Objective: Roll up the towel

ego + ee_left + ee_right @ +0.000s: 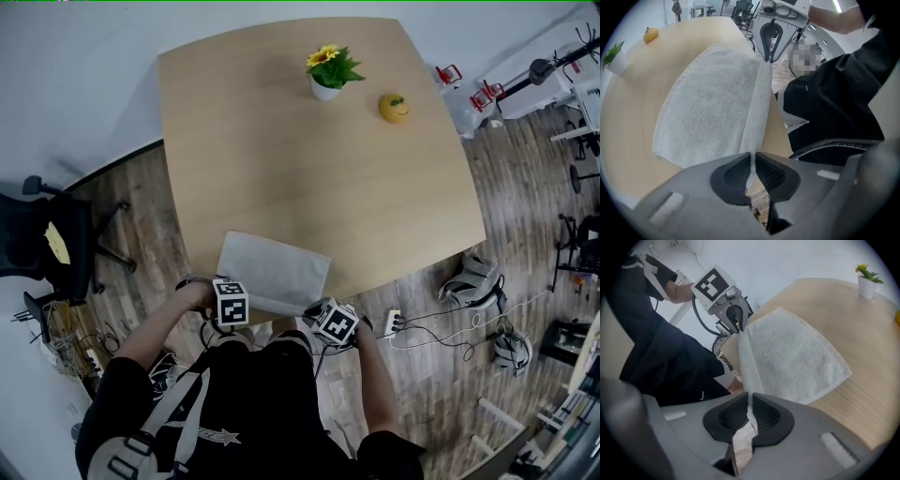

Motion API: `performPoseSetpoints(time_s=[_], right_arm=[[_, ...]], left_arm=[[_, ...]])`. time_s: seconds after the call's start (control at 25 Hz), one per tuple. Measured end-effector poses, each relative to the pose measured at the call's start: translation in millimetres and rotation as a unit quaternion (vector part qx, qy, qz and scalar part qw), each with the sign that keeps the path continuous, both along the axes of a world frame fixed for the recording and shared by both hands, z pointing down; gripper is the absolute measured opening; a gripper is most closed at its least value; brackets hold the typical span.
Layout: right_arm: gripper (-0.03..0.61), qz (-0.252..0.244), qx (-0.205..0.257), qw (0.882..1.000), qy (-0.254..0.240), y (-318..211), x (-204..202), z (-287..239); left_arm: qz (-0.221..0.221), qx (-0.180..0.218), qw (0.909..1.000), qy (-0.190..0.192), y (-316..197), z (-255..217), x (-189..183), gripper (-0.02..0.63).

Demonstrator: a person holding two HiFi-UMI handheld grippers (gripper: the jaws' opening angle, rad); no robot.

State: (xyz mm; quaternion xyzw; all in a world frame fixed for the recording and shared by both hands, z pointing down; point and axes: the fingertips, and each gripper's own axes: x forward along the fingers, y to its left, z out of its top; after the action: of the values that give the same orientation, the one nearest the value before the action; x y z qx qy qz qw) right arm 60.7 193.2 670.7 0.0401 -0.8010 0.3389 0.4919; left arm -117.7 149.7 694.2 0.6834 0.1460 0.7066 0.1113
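Where the person stands at the near edge of the tabletop (281,159), we count one towel (277,270), two pairs of tongs, one potted plant (328,73) with a yellow flower, and one yellow round thing (394,108).

The towel is pale grey and lies flat at the near edge of the tabletop, well apart from the plant and the yellow thing at the far side. Its near hem is raised off the surface as a narrow strip stretched between the two pairs of tongs.

The left tongs (751,157) are closed on one end of that strip, with cloth pinched between the dark pads. The right tongs (749,397) are clamped on the other end in the same way.

Only the head view gives us the whole tabletop, the wooden floor (422,375) with its cables, and one black chair (47,239) at the left. There the left marker cube (231,302) and the right marker cube (335,322) cover the tongs' tips, so we read the grip from the gripper views alone.

Each gripper view shows the opposite tongs at the far end of the raised strip. The left gripper view also takes in the plant and the yellow thing, small, at its upper left, and the right gripper view places the plant at its upper right.
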Motion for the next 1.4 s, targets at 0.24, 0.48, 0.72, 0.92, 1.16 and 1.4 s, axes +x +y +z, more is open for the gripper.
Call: performPoseSetpoints(time_s=[0.24,0.48,0.72,0.92,1.16,1.4], right_arm=[[0.037,-0.001,-0.009,1.000,-0.007,-14.7,5.2,-3.7],[0.035,-0.003,0.003,1.000,-0.006,-31.4,10.9,1.8],[0.032,0.005,0.006,1.000,-0.002,-38.3,14.7,8.1],[0.032,0.006,0.009,1.000,0.005,-40.1,15.6,13.8],[0.032,0.004,0.025,1.000,0.017,-41.0,14.0,17.9],[0.035,0.015,0.066,0.997,0.036,-41.6,15.2,18.6]], left_arm=[[0.002,-0.009,1.0000,-0.004,-16.7,-0.7,4.3,0.046],[-0.010,0.009,0.9999,0.001,-37.6,2.9,10.2,0.046],[-0.013,0.020,0.9997,0.005,-47.6,7.7,13.7,0.046],[-0.024,0.029,0.9993,0.002,-50.9,10.5,13.9,0.046],[-0.031,0.047,0.9984,0.007,-54.5,12.3,13.7,0.061],[-0.035,0.087,0.9952,0.025,-58.0,10.3,14.7,0.077]])
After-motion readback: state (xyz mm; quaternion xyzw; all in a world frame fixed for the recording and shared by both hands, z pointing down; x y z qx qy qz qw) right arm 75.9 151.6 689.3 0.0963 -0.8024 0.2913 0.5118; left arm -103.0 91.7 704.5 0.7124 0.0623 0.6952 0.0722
